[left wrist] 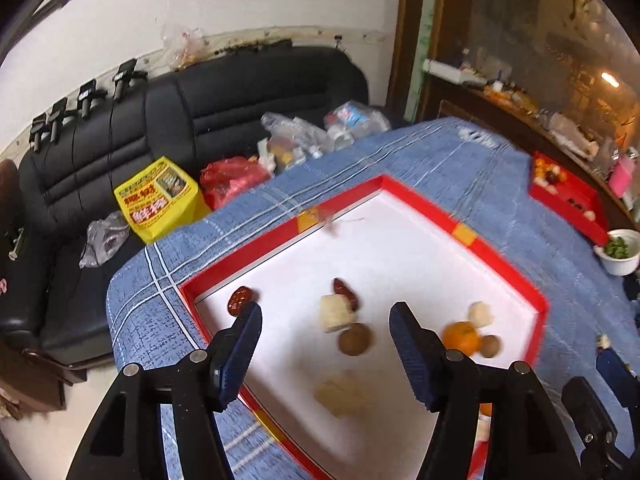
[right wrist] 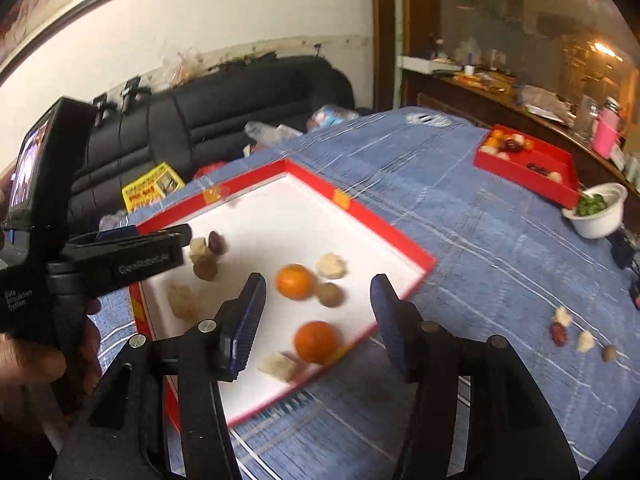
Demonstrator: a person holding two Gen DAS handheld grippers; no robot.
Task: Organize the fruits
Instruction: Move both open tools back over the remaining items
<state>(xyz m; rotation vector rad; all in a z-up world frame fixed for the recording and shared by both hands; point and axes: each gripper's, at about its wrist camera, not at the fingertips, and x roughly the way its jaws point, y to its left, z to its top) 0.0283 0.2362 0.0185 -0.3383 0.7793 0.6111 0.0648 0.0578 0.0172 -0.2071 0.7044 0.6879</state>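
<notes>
1. The tray (right wrist: 384, 220) on the bench (right wrist: 460, 200) holds two oranges (right wrist: 295, 281), dates (left wrist: 240, 301), brown nuts and pale chunks; a far box (right wrist: 560, 184) holds more fruit.
2. One date (left wrist: 347, 292) seems to lie diagonally, though blurred.
3. Only the right view shows four pieces (right wrist: 582, 340) loose on the cloth. Left gripper (left wrist: 325, 322) and right gripper (right wrist: 318, 294) hang released, fingers (right wrist: 248, 320) apart.

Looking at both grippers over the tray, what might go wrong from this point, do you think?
The orange lies against the tray's low red rim, so a nudge from the open right gripper might roll it out. The brown round fruit touches the pale chunk, so the open left gripper may pinch both.
</notes>
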